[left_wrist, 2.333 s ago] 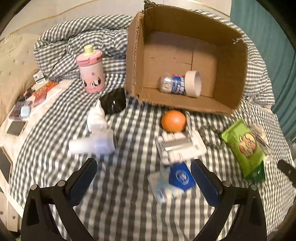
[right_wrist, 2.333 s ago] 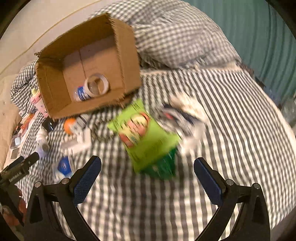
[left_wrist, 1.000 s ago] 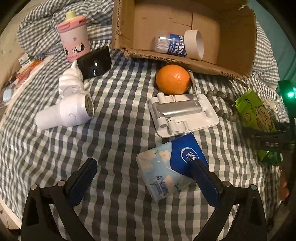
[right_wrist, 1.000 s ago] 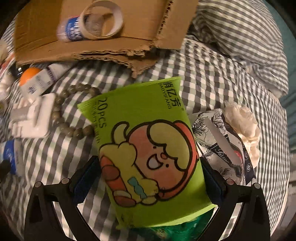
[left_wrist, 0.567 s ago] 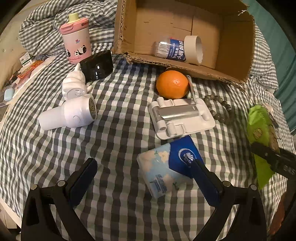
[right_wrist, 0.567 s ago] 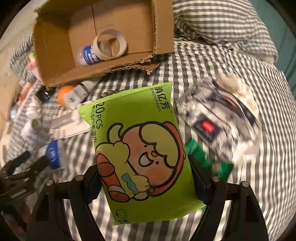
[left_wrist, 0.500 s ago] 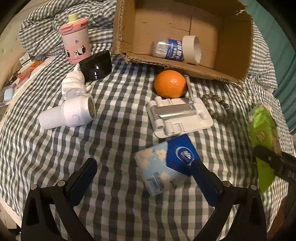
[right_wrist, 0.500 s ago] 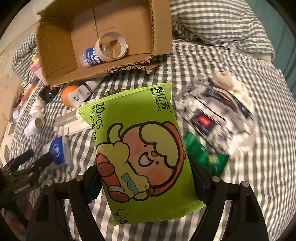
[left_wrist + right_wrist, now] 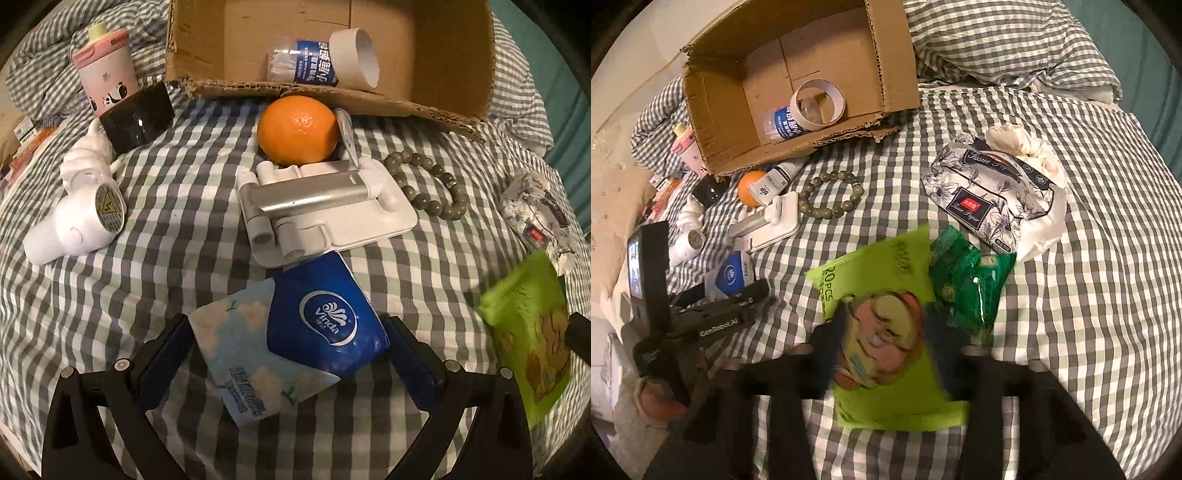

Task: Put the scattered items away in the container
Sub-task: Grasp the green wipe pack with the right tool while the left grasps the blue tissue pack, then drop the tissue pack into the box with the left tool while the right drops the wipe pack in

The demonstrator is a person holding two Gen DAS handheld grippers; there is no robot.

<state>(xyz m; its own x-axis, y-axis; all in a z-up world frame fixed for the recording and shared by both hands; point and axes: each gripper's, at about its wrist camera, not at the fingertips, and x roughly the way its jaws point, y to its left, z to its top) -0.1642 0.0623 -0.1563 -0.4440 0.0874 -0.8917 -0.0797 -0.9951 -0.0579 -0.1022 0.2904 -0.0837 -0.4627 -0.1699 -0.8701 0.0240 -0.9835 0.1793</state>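
Note:
My left gripper is open, its fingers on either side of a blue and floral tissue pack lying on the checked bedspread. My right gripper is shut on a green wipes pack and holds it above the bed; this pack also shows at the right edge of the left wrist view. The cardboard box lies open on its side at the back, holding a bottle and a tape roll. The left gripper shows at the left of the right wrist view.
An orange, white phone stand, bead bracelet, white dryer, black case and pink bottle lie before the box. A floral tissue pack and green packet lie to the right.
My left gripper has moved forward and down until its fingers flank the blue tissue pack. My right gripper has closed on the green wipes pack and lifted it off the bed.

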